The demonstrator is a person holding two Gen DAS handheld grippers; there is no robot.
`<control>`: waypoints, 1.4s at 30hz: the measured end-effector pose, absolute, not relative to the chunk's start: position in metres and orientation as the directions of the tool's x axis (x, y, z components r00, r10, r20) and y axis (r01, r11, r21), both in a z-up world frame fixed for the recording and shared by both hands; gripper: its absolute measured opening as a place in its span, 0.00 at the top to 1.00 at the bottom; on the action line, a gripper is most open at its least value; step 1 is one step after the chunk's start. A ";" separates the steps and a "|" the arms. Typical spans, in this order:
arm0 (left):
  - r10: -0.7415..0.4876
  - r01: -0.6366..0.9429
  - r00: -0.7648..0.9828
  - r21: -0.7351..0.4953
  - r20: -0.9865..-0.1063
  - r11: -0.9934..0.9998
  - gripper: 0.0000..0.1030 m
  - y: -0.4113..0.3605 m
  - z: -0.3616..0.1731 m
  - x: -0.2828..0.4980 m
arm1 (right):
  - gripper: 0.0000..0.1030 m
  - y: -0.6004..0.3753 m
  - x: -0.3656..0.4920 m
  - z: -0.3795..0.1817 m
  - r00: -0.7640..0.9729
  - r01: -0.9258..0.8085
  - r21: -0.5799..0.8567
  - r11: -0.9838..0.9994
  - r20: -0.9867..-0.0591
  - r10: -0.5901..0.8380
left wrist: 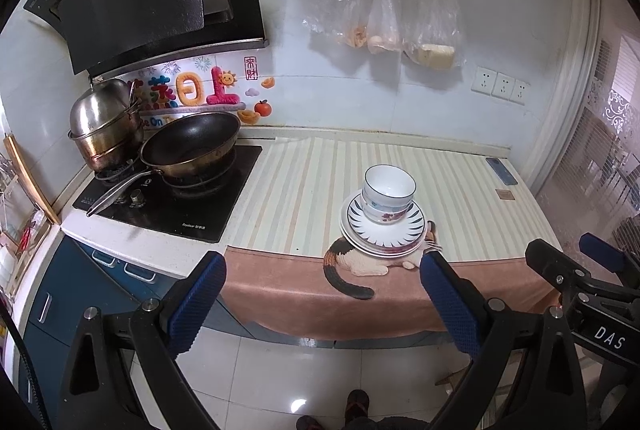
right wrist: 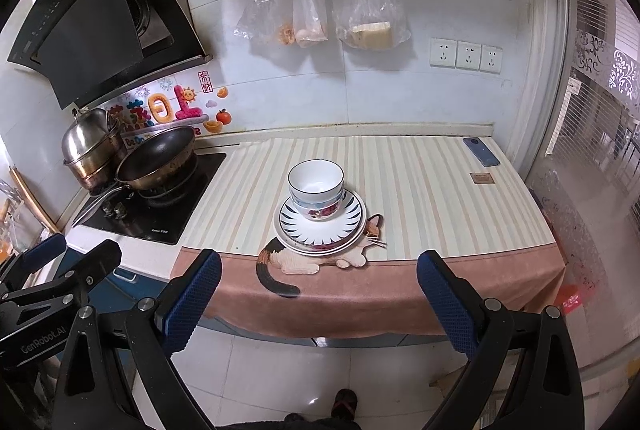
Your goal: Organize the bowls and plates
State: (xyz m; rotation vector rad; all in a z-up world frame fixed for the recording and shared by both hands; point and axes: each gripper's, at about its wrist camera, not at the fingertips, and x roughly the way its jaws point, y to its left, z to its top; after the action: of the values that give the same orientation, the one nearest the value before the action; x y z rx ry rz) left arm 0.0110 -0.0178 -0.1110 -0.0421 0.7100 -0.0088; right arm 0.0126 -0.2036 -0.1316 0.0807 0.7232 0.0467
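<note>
The bowls already sit nested on the stacked plates just above the mat's cat picture, so sorting looks finished, while the left gripper and right gripper hang wide apart, empty, short of the cat.

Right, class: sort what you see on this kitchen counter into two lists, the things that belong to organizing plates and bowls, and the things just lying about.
Belongs to the job:
- stacked bowls
- stacked plates
- left gripper, open
- right gripper, open

Just lying about:
- wok
- steel pot
- phone
- hanging plastic bags
- cat-print cloth
</note>
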 end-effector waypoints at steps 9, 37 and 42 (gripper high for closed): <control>-0.024 -0.007 0.755 -0.044 -0.655 0.999 0.03 -0.015 -0.113 0.009 | 0.03 -0.207 0.017 -0.134 0.739 -0.012 0.091 0.996 -0.670 0.070; -0.024 -0.004 0.759 -0.042 -0.651 0.999 0.03 -0.011 -0.113 0.013 | 0.03 -0.207 0.017 -0.135 0.740 -0.008 0.085 0.996 -0.670 0.063; -0.031 0.004 0.753 -0.042 -0.657 0.999 0.03 -0.008 -0.114 0.017 | 0.02 -0.209 0.018 -0.137 0.735 -0.007 0.088 0.996 -0.675 0.065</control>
State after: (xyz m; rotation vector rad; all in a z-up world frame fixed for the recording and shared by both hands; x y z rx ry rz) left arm 0.0170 -0.0080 -0.1138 -0.0393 0.7173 -0.0189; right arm 0.0184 -0.2087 -0.1372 0.0810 0.7437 0.0399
